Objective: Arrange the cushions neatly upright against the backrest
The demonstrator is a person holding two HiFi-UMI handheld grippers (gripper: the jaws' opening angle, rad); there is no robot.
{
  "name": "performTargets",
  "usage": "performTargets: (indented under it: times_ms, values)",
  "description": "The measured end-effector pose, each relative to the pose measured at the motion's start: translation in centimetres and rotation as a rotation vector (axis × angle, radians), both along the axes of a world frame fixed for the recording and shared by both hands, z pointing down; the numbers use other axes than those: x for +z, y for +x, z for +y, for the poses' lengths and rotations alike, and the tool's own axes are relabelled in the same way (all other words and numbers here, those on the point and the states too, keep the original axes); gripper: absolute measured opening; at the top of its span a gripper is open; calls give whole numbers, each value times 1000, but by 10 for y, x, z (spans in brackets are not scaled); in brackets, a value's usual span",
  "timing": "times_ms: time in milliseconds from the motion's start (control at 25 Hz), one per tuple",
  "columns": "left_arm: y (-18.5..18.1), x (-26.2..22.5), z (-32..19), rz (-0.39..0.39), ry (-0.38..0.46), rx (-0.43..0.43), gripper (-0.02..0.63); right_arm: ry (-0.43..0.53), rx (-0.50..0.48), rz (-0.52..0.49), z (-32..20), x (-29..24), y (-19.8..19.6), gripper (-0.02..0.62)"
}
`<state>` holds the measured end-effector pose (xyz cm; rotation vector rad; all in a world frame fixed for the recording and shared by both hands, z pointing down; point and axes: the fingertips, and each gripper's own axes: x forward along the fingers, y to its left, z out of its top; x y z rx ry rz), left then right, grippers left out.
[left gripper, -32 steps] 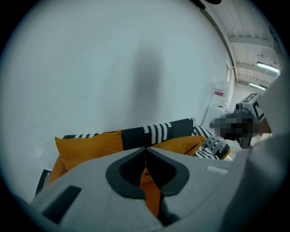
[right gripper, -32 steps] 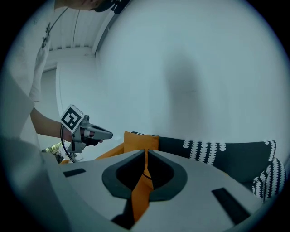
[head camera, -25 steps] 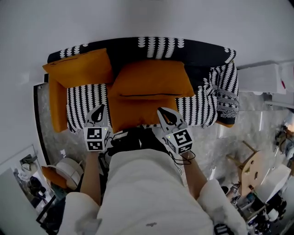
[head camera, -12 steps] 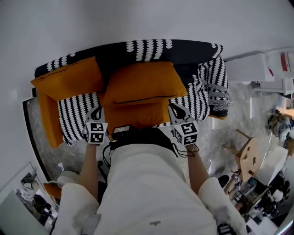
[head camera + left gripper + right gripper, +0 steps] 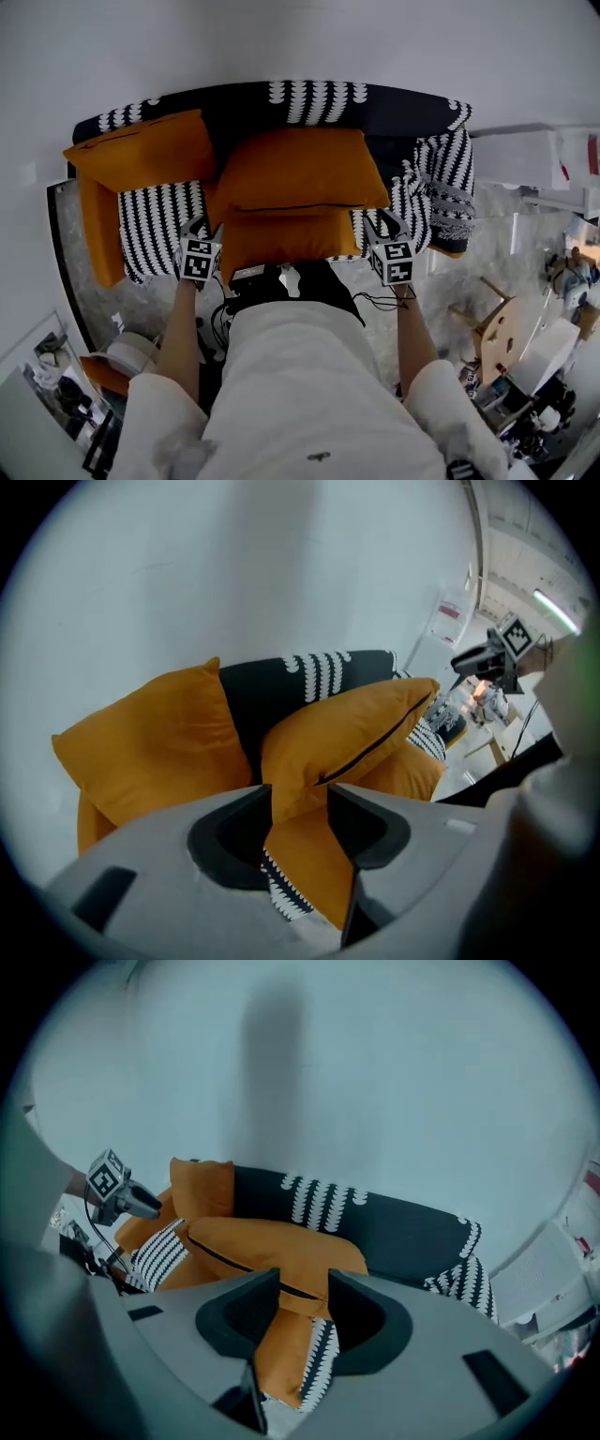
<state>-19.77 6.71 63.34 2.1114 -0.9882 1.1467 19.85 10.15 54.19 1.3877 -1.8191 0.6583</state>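
A black sofa (image 5: 394, 112) with white print holds three orange cushions. One (image 5: 141, 150) leans upright in the left corner. A second (image 5: 300, 169) lies tilted over a third (image 5: 286, 234) at the seat's front. My left gripper (image 5: 202, 230) is at the left edge of the front cushion and my right gripper (image 5: 382, 225) is at its right edge. Both sets of jaws are opening. In the left gripper view the jaws (image 5: 298, 803) frame the front cushion (image 5: 314, 855) without pressing it. The right gripper (image 5: 302, 1288) view shows the same cushion (image 5: 286, 1344) beyond its parted jaws.
Black-and-white striped cushions lie at the seat's left (image 5: 164, 220) and over the right arm (image 5: 441, 178). A white cabinet (image 5: 525, 159) stands right of the sofa, with a wooden stool (image 5: 506, 328) and clutter lower right. A white wall is behind.
Both grippers moved forward and apart to the two sides of the front cushion. Their jaws, shut before, now stand apart.
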Motion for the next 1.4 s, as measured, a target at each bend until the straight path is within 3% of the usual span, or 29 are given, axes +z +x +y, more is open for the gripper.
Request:
performTargets:
  times_ms: [80,200,280,400,520,720,880,1200,1240,1280,1400]
  values:
    - [0,20,2,-16,-31,-4,195,-34,-6,22,-1,15,12,148]
    - [-5,40,3,18,-127,-137,218,-80,25,55,-1,35,32,181]
    - [-12,54,-2,16,-146,-227,235,-100,46,82,-4,48,47,188]
    - [-12,70,-10,41,-175,-295,255,-147,44,116,-7,68,65,196]
    - [-9,85,-13,64,-218,-317,282,-188,-6,155,-14,85,71,196]
    - [-7,100,-18,36,-284,-303,290,-240,-53,150,-21,94,65,195]
    - [-4,102,-21,11,-282,-276,288,-257,-76,134,-23,94,62,179]
    - [-1,94,-18,-38,-229,-248,160,-235,-69,142,-25,96,57,103]
    - [-2,92,-17,-49,-223,-250,134,-232,-64,143,-26,95,57,88]
    - [-2,89,-18,-52,-220,-260,54,-230,-54,140,-27,93,57,76]
    - [-4,77,-19,-9,-226,-289,48,-221,-25,112,-30,84,56,60]
